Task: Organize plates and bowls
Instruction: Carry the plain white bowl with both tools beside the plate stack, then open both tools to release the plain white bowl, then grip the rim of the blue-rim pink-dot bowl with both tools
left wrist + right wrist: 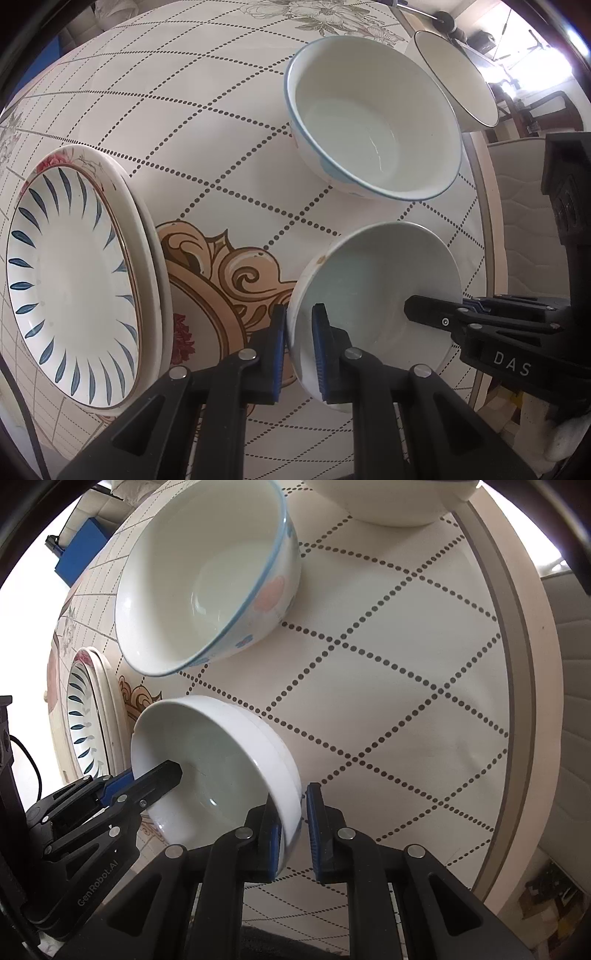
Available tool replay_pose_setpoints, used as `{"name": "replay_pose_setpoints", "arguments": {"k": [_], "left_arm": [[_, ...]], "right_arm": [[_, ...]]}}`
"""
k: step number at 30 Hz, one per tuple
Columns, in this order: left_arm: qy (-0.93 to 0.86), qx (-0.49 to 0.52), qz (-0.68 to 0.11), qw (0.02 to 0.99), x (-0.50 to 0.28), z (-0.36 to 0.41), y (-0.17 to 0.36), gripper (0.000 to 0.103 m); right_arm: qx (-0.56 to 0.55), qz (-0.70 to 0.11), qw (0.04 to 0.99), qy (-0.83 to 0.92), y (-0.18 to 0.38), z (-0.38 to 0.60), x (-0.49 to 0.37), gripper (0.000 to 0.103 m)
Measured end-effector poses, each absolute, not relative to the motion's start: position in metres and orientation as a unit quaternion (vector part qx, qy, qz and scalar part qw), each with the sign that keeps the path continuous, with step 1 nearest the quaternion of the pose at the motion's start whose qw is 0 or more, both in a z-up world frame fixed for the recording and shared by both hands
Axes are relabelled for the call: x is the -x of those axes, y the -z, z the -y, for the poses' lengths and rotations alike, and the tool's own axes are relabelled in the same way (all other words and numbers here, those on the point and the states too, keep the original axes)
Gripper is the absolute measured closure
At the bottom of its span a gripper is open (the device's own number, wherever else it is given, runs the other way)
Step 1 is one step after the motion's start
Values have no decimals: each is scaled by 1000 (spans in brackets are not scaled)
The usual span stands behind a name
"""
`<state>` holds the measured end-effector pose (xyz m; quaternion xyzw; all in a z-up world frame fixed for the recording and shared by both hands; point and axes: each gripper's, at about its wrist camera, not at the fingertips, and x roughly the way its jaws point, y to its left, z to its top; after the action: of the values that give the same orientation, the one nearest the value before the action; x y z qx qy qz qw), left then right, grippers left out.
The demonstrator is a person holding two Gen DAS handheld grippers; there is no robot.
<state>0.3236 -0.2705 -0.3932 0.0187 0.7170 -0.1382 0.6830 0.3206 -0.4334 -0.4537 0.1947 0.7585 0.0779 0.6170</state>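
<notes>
Plain white bowl (373,291), lower centre of frame, is gripped at opposite rims by left gripper (300,350) & right gripper (293,830), jaws nearly shut on it. Plates (74,273) are stacked at left; blue-rimmed bowl (373,118) & dark-rimmed bowl (454,77), upper right, aren't nested yet.

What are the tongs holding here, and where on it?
Both tongs, left and right, straddle the plain white bowl at opposite sides of its rim.

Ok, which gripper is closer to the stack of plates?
Left. The left gripper grips the white bowl by the rim facing the plate stack, just beside it. The right gripper holds the opposite rim, so the bowl lies between it and the plates.
</notes>
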Motion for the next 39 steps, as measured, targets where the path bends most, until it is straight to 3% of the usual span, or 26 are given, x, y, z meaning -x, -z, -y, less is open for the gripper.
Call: {"name": "replay_pose_setpoints", "arguments": {"k": [9, 32, 36, 38, 39], "left_arm": [[132, -21, -708, 693, -329, 266, 373, 92], [85, 6, -731, 677, -338, 235, 392, 91], [80, 18, -723, 685, -337, 222, 369, 89], [82, 13, -710, 700, -339, 220, 351, 85], [84, 13, -703, 706, -341, 220, 343, 79]], "right_arm": [[-202, -756, 617, -84, 444, 430, -318, 94], [-177, -771, 603, -106, 447, 415, -338, 91], [-181, -764, 610, -110, 431, 429, -340, 78], [-183, -756, 619, -105, 419, 439, -340, 67], [-183, -752, 625, -101, 414, 444, -342, 66]]}}
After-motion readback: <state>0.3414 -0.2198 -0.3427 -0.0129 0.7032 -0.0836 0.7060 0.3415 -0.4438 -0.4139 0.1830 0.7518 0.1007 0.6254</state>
